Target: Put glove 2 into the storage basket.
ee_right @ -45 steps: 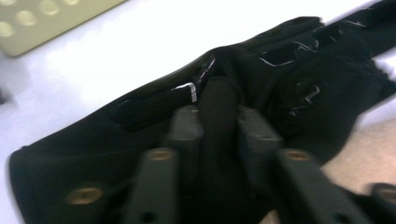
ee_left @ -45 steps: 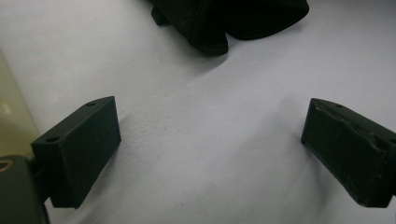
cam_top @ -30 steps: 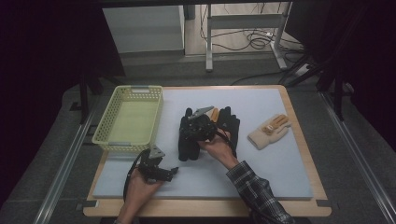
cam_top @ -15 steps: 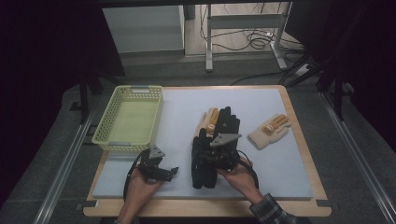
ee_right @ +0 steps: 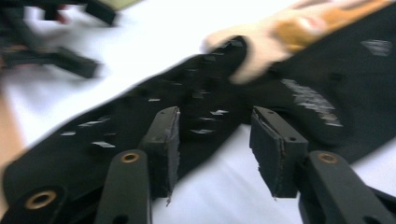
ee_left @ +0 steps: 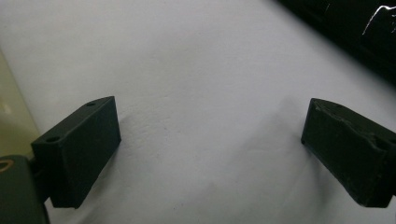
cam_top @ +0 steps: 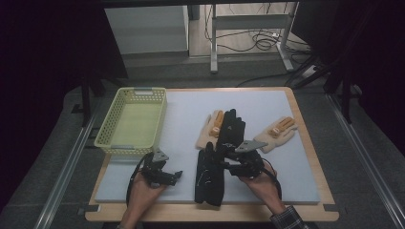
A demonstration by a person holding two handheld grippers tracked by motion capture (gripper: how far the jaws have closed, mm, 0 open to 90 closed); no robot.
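We see 2 hand-held grippers low over the white mat (cam_top: 267, 102) on the table. The right gripper (cam_top: 224, 164) sits at the near centre, its tips at the edge of a black glove (cam_top: 208, 174) that lies flat on the mat, fingers pointing away from us, cuff near the front edge. In the right gripper view the right gripper (ee_right: 215, 140) has its jaws about half apart, having just been opening; the black glove (ee_right: 140, 126) lies beyond and under the left pad, not pinched, with bare mat showing in the gap. That view is blurred.

A 2nd black glove (cam_top: 231, 128) lies farther back, touching the tips of the near one and overlapping a tan glove with orange fingers (cam_top: 210, 130). Another tan and orange glove (cam_top: 276, 133) lies to the right, apart from these.

The left gripper (cam_top: 175, 175) rests at the near left of the mat, just in front of the yellow-green basket (cam_top: 107, 129). In the left gripper view its jaws stand wide apart over bare mat, holding nothing.
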